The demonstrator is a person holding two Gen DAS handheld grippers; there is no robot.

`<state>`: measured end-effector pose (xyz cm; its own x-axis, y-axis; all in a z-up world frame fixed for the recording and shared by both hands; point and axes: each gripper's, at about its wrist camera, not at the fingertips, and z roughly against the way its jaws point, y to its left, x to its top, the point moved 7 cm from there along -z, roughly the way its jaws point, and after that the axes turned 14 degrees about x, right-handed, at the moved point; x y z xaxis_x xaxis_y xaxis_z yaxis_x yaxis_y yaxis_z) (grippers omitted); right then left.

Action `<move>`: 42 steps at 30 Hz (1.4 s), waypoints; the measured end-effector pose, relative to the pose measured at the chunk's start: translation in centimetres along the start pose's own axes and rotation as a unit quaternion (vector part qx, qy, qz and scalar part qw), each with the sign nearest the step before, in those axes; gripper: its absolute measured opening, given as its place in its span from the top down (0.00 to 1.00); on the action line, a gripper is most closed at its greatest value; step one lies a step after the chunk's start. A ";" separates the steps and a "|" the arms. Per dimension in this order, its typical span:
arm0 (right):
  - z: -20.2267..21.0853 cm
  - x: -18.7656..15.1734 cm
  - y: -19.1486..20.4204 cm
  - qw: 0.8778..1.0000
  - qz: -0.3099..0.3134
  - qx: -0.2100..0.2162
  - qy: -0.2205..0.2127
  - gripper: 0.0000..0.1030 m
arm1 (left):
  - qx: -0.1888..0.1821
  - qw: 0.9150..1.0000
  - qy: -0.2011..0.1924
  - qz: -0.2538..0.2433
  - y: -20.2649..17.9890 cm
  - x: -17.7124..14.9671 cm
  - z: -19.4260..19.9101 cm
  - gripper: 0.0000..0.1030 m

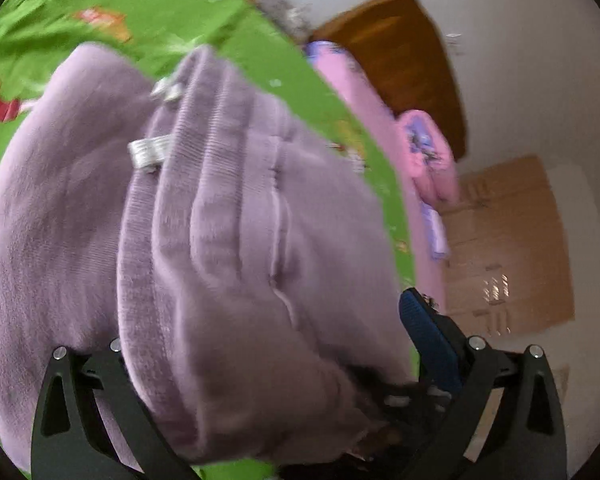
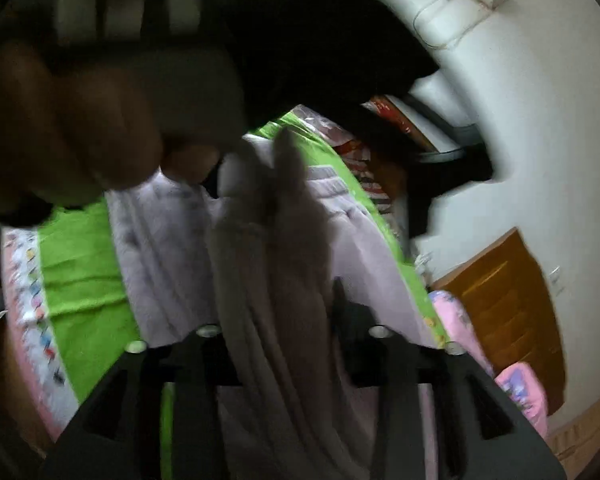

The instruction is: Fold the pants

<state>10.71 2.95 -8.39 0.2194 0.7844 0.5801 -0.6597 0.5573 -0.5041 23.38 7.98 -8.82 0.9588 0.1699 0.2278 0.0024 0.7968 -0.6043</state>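
A green bed sheet (image 1: 228, 20) with printed figures is spread over the bed, and it is used as the flat surface for the folding. On it the lilac pants (image 1: 228, 216) are lying, already doubled so that several layers are stacked; the ribbed waistband (image 1: 204, 128) is turned upward in the left wrist view, and two pale drawstring ends (image 1: 150, 152) are seen beside it. Pink pillows (image 1: 428, 152) are placed at the edge of the bed, next to a brown wooden door (image 1: 404, 56), well apart from the work. The left gripper (image 1: 260, 384) is opened wide around the thick bundle, with one finger hidden behind the cloth and the blue pad (image 1: 428, 344) of the other exposed beside it; probably the stack is being taken whole, so the layers are not shifted. The right gripper (image 2: 276, 312) is closed narrowly on a raised ridge of the pants, which is lifted between the fingers, apparently to carry one part over the other. In the dark upper part of the right view a hand (image 2: 72, 120) is seen, blurred, close to the camera. The fold is judged to be partly done.
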 end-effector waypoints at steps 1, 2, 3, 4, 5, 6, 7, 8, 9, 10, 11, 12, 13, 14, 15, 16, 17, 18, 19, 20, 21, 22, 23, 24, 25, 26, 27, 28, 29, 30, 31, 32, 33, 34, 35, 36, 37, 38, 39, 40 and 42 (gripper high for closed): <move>0.9 -0.5 -0.6 1.000 -0.016 0.005 -0.009 0.39 | 0.001 1.000 -0.003 -0.004 -0.1 0.0 0.1 0.02; 2.1 -1.1 -1.3 0.999 -0.035 0.009 -0.018 0.39 | 0.003 1.000 -0.006 -0.011 -0.3 -0.1 0.0 0.02; 3.9 -2.4 -2.6 0.997 -0.074 0.018 -0.034 0.39 | 0.002 1.000 -0.010 -0.014 -0.3 -0.2 0.0 0.02; 5.1 -3.3 -3.4 0.993 -0.105 0.027 -0.044 0.38 | 0.001 1.000 -0.013 -0.015 -0.3 -0.3 0.0 0.02; 6.3 -4.6 -4.2 0.987 -0.143 0.040 -0.055 0.37 | 0.002 1.000 -0.015 -0.017 -0.2 -0.3 -0.1 0.02; 7.9 -6.5 -5.0 0.978 -0.193 0.045 -0.065 0.36 | 0.004 1.000 -0.017 -0.020 -0.1 -0.3 -0.2 0.02; 8.8 -7.9 -5.6 0.972 -0.224 0.033 -0.065 0.31 | 0.007 1.000 -0.019 -0.022 0.0 -0.4 -0.2 0.02; 9.6 -9.6 -6.0 0.964 -0.258 0.024 -0.059 0.29 | 0.011 0.999 -0.020 -0.026 0.2 -0.8 -0.2 0.02; 9.8 -10.6 -6.5 0.958 -0.281 0.027 -0.055 0.28 | 0.014 0.999 -0.022 -0.030 0.1 -0.8 -0.3 0.02; 10.5 -12.1 -6.5 0.947 -0.315 0.038 -0.057 0.27 | 0.016 0.999 -0.023 -0.031 0.0 -0.6 -0.2 0.02; 10.8 -13.4 -6.4 0.938 -0.340 0.042 -0.052 0.26 | 0.016 0.999 -0.026 -0.030 0.1 -0.6 -0.2 0.02; 10.5 -14.1 -6.4 0.935 -0.351 0.037 -0.041 0.25 | 0.017 0.999 -0.028 -0.030 0.0 -0.6 -0.2 0.02; 10.1 -15.2 -6.4 0.933 -0.359 0.024 -0.019 0.25 | 0.019 0.999 -0.029 -0.031 -0.1 -0.5 -0.2 0.02; 10.0 -15.7 -6.3 0.932 -0.362 0.017 -0.012 0.25 | 0.022 0.999 -0.030 -0.032 -0.2 -0.5 -0.3 0.02; 10.1 -16.2 -6.4 0.931 -0.366 0.014 -0.010 0.25 | 0.024 0.999 -0.032 -0.034 -0.3 -0.6 -0.4 0.02; 9.5 -16.3 -6.7 0.927 -0.373 0.015 -0.009 0.25 | 0.025 0.998 -0.035 -0.037 -0.4 -0.8 -0.3 0.02; 8.8 -16.2 -6.7 0.926 -0.378 0.015 -0.002 0.26 | 0.026 0.998 -0.040 -0.041 -0.5 -1.0 -0.4 0.02; 8.1 -15.9 -7.3 0.925 -0.379 0.015 0.002 0.26 | 0.028 0.998 -0.044 -0.045 -0.6 -1.1 -0.3 0.02; 7.5 -15.9 -7.6 0.924 -0.381 0.015 0.003 0.26 | 0.029 0.997 -0.046 -0.047 -0.9 -1.5 -0.1 0.02; 7.1 -15.7 -7.6 0.923 -0.385 0.017 0.001 0.26 | 0.029 0.997 -0.049 -0.048 -1.0 -1.6 -0.2 0.02; 6.6 -15.9 -7.5 0.922 -0.388 0.015 0.001 0.26 | 0.030 0.997 -0.050 -0.049 -1.1 -1.6 -0.2 0.02; 6.0 -15.8 -7.9 0.921 -0.391 0.006 0.007 0.26 | 0.031 0.997 -0.049 -0.048 -1.1 -1.8 -0.2 0.02; 5.6 -15.9 -8.1 0.921 -0.388 -0.003 0.016 0.26 | 0.032 0.997 -0.049 -0.039 -1.1 -1.7 -0.2 0.04; 5.1 -15.9 -8.1 0.924 -0.382 -0.011 0.028 0.26 | 0.051 0.997 -0.054 -0.029 -0.9 -1.7 -0.1 0.34; 4.4 -16.1 -8.0 0.927 -0.372 -0.020 0.048 0.26 | 0.093 0.993 -0.066 -0.041 -0.9 -1.5 0.4 0.74; 4.0 -16.1 -7.8 0.928 -0.367 -0.026 0.057 0.26 | 0.090 0.991 -0.078 -0.063 -1.9 -1.3 1.0 0.76; 3.8 -16.2 -7.8 0.928 -0.366 -0.029 0.061 0.26 | 0.084 0.990 -0.083 -0.078 -2.9 -1.0 1.8 0.78; 3.7 -16.3 -7.8 0.927 -0.369 -0.030 0.062 0.26 | 0.080 0.988 -0.089 -0.093 -4.2 -0.6 2.8 0.79; 3.7 -16.4 -7.9 0.926 -0.371 -0.033 0.063 0.26 | 0.073 0.985 -0.101 -0.116 -6.1 0.1 4.1 0.79; 3.7 -16.4 -7.9 0.926 -0.371 -0.037 0.064 0.26 | 0.067 0.981 -0.111 -0.141 -8.2 0.7 5.6 0.79; 3.9 -16.4 -8.1 0.925 -0.373 -0.042 0.065 0.26 | 0.064 0.978 -0.121 -0.158 -9.5 1.0 6.7 0.79; 4.1 -16.4 -8.0 0.924 -0.374 -0.044 0.065 0.26 | 0.060 0.972 -0.136 -0.180 -11.3 1.2 8.4 0.79; 4.3 -16.2 -8.0 0.924 -0.374 -0.045 0.063 0.25 | 0.055 0.968 -0.151 -0.194 -12.3 1.3 10.1 0.80; 4.6 -16.0 -7.9 0.926 -0.369 -0.045 0.059 0.22 | 0.052 0.965 -0.160 -0.201 -12.5 1.1 11.2 0.80; 4.7 -15.7 -7.7 0.929 -0.363 -0.049 0.058 0.22 | 0.054 0.963 -0.177 -0.197 -11.5 1.1 12.7 0.80; 4.8 -15.5 -7.5 0.931 -0.356 -0.053 0.056 0.20 | 0.059 0.964 -0.185 -0.182 -9.8 1.0 13.3 0.80; 4.8 -15.4 -7.3 0.934 -0.350 -0.053 0.053 0.18 | 0.064 0.970 -0.186 -0.145 -6.3 1.0 13.3 0.80; 4.6 -15.4 -7.2 0.935 -0.348 -0.051 0.052 0.17 | 0.067 0.977 -0.174 -0.103 -2.7 0.8 12.4 0.80; 4.3 -15.5 -7.2 0.935 -0.348 -0.046 0.054 0.17 | 0.069 0.982 -0.161 -0.069 0.0 0.6 11.4 0.80; 3.8 -15.7 -7.0 0.935 -0.348 -0.036 0.060 0.17 | 0.073 0.988 -0.138 -0.019 4.1 -0.3 9.1 0.80; 3.6 -15.7 -6.8 0.936 -0.346 -0.032 0.061 0.17 | 0.080 0.989 -0.123 0.016 7.5 -1.8 6.2 0.79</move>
<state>9.18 -14.11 -11.75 0.6615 0.2526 0.7061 -0.2853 0.9555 -0.0746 19.89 17.24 -9.03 0.8594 0.3175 0.4007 -0.0916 0.8668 -0.4902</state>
